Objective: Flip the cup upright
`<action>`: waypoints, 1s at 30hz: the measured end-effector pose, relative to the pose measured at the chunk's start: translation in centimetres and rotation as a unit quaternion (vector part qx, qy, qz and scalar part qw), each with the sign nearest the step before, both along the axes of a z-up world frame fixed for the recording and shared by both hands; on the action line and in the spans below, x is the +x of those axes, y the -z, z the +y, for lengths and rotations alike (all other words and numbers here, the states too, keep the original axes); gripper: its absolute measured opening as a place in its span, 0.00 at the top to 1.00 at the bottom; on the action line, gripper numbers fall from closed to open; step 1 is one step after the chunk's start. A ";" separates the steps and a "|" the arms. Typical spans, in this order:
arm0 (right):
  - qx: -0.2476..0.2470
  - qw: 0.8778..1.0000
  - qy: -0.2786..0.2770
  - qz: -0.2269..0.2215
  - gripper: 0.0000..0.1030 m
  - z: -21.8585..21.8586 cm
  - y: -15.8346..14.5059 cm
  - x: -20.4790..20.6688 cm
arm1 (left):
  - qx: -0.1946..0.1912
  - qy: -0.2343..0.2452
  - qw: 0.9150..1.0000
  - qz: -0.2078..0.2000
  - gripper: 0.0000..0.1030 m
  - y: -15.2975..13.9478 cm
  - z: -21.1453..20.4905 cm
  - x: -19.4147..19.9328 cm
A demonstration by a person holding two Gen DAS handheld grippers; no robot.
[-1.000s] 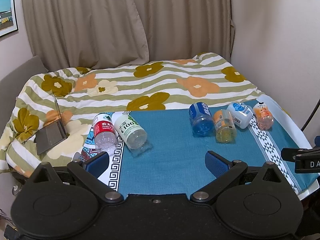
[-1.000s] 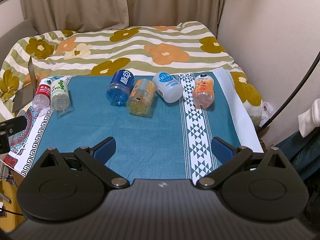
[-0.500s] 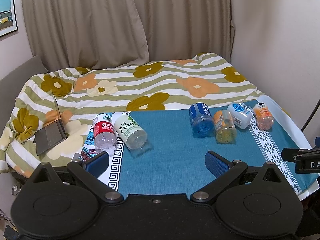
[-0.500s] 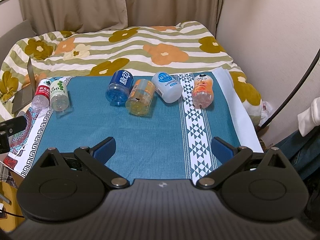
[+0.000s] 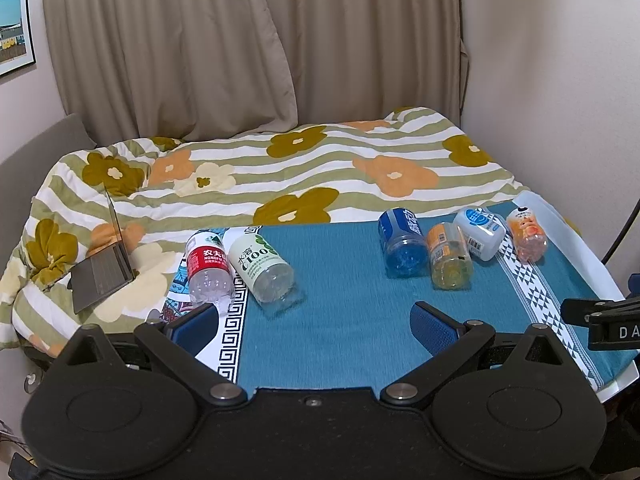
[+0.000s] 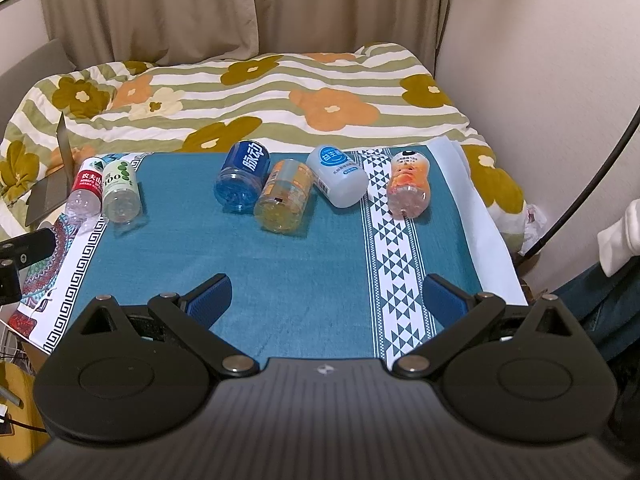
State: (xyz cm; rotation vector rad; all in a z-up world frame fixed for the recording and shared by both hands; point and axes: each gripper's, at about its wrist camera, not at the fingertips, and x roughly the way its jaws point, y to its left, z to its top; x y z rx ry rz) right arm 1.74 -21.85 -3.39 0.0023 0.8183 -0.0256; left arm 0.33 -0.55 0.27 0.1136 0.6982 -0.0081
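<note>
Both grippers, left (image 5: 314,322) and right (image 6: 326,294), gape wide, holding nothing. Six bottles (image 6: 244,178) lie sideways on blue cloth (image 6: 280,264); probably empty, so they may roll off when nudged.

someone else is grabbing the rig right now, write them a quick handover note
Left gripper: open, empty, hanging over the near edge of the blue cloth.
Right gripper: open, empty, also over the near edge.
All six bottles lie on their sides: red-label bottle and white-green bottle together at the left; blue bottle, orange bottle and white bottle bunched mid-right; peach bottle apart on the white patterned stripe.
Done: nothing stood up yet.
Left: grasp each and set it upright; probably the left pair with the left gripper, the rest with the right.
</note>
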 end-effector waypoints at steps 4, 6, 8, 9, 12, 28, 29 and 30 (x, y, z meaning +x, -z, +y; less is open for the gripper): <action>0.000 1.000 0.000 0.000 0.00 0.0 -0.1 0.1 | 0.000 0.000 1.000 0.000 0.00 0.1 0.1 -0.1; 0.000 1.000 0.000 0.001 0.00 -0.1 -0.1 0.1 | 0.000 -0.001 1.000 0.002 0.00 0.0 0.0 0.0; 0.001 1.000 0.000 0.000 0.00 -0.1 -0.1 0.1 | 0.000 -0.003 1.000 0.005 0.00 -0.1 -0.2 0.3; 0.003 1.000 -0.002 0.000 0.00 -0.2 -0.2 0.2 | -0.001 -0.004 1.000 0.007 0.00 -0.2 -0.3 0.5; 0.005 1.000 -0.009 0.000 0.00 -0.7 -0.3 1.0 | 0.000 -0.011 1.000 0.009 0.00 -0.4 -1.0 1.1; -0.052 0.985 -0.163 -0.022 0.00 -5.9 3.9 14.7 | 0.016 -0.109 0.992 0.062 0.00 3.3 -5.0 4.8; -0.054 0.983 -0.172 -0.021 0.00 -5.9 4.4 15.6 | 0.017 -0.114 0.991 0.066 0.00 3.6 -5.1 4.9; -0.055 0.982 -0.181 -0.019 0.00 -5.8 4.9 16.5 | 0.017 -0.120 0.990 0.071 0.00 3.9 -5.3 5.1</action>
